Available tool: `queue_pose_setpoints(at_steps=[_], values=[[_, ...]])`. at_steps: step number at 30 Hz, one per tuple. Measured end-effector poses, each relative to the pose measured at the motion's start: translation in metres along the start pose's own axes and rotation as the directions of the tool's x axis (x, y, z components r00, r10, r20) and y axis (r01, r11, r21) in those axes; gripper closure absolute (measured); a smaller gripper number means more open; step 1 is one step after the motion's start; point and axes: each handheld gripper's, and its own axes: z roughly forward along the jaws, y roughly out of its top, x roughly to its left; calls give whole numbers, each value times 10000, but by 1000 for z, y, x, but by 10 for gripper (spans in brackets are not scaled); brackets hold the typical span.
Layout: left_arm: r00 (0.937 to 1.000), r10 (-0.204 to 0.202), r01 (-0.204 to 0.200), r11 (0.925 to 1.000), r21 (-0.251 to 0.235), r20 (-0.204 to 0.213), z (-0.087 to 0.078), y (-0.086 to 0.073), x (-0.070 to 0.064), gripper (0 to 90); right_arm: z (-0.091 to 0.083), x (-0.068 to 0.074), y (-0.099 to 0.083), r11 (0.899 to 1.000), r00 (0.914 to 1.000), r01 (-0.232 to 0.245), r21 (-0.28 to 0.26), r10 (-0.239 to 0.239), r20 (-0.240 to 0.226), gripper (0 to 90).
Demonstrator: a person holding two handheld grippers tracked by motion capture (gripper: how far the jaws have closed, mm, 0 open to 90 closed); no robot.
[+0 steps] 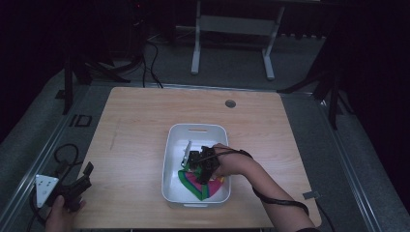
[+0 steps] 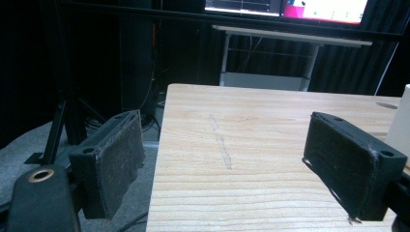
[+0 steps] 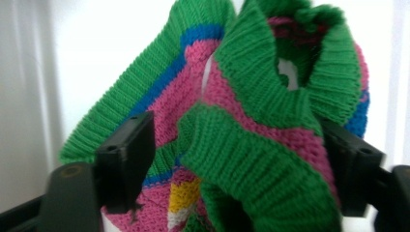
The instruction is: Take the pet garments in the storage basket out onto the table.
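Observation:
A knitted cloth (image 1: pixel 196 182) in green, pink, blue and yellow lies bunched in the near part of a white bin (image 1: pixel 197 128) at the middle of the wooden table. My right gripper (image 1: pixel 203 166) reaches down into the bin over it. In the right gripper view the jaws of this gripper (image 3: pixel 237 159) stand wide apart, with folds of the cloth (image 3: pixel 251 96) lying between them against the bin's white wall. My left gripper (image 1: pixel 83 176) rests at the table's near left edge. It (image 2: pixel 232 164) is open with only bare tabletop between its pads.
A small round hole (image 1: pixel 230 103) sits in the table's far side. A white metal frame (image 1: pixel 232 24) stands on the floor beyond the table. Dark stands and cables line the left floor. The bin's white corner (image 2: pixel 401 121) shows at the right of the left gripper view.

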Motion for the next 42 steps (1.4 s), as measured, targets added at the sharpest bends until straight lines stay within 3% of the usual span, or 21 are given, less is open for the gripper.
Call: queue_pose_setpoints(at_steps=[3, 5, 7, 10, 16, 22, 25, 37, 40, 42], values=[[10000, 13, -13, 10000, -1, 3, 0, 0, 0, 148, 5, 4, 3, 9967, 9983, 553, 589, -563, 158, 381], [10000, 13, -13, 10000, -1, 3, 0, 0, 0, 148, 7, 6, 4, 9945, 9974, 655, 817, -676, 231, 381], [10000, 7, -7, 10000, -6, -3, 0, 0, 0, 148, 10, 10, 6, 9905, 9950, 835, 1090, -889, 465, 668], [10000, -3, 3, 10000, -13, 4, 0, 0, 0, 148, 7, 9, 4, 9946, 9944, 806, 657, -847, 631, 762], [10000, 0, 0, 10000, -1, -1, 0, 0, 0, 148, -17, 4, -1, 9982, 9979, 414, -442, -391, 508, 777], [10000, 8, -8, 10000, -6, -20, 0, 0, 0, 147, -47, 3, -5, 9893, 9985, 209, -1445, -133, 534, 778], [10000, 2, -2, 10000, -2, -29, 0, 0, 0, 148, -56, 3, -7, 9863, 9980, 228, -1637, -128, 622, 778], [10000, 14, -14, 10000, -7, -42, 0, 0, 0, 148, -113, 2, -20, 9503, 9939, 192, -3108, 156, 1092, 778], [10000, 5, -5, 10000, -23, -87, 0, 0, 0, 148, -130, 1, -24, 9240, 9967, 147, -3820, 169, 792, 778], [10000, 23, -23, 10000, -6, -70, 0, 0, 0, 147, -140, 1, -26, 9206, 9943, 216, -3899, 209, 1046, 778]])
